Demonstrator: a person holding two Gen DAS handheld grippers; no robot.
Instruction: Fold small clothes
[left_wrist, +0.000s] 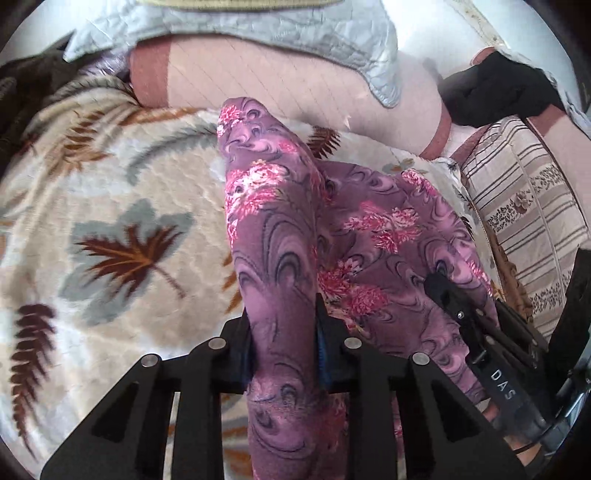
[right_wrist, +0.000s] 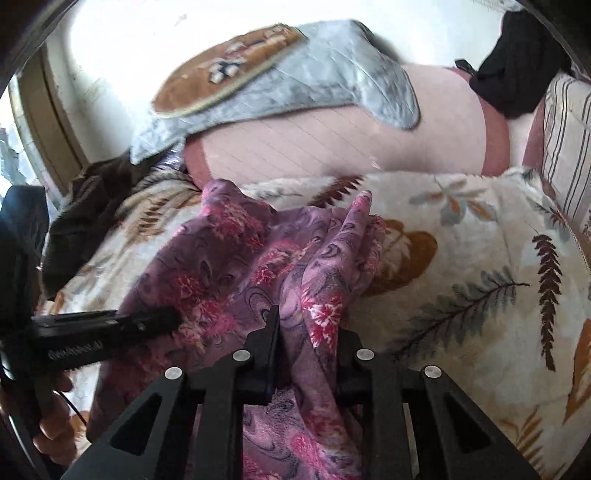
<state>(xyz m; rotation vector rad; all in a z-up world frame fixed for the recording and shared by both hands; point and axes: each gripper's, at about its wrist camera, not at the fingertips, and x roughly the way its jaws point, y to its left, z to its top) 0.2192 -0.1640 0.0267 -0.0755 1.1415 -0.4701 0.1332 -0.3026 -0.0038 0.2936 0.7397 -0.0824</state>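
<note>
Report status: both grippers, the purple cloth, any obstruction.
Left gripper shut on purple cloth. Right gripper shut on it too. Cloth bunched, lifted off leaf blanket, not yet folded. Nothing in the way.

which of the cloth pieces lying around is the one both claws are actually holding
The purple floral garment: the left claw and right claw are each shut on a bunch of it. The black garment and dark brown cloth lie untouched farther back.

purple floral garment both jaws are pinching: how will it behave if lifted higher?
Probably floppy: the purple floral garment bunches and drapes between left gripper and right gripper. Seems thin and light. Likely drags on the fuzzy leaf-print blanket.
</note>
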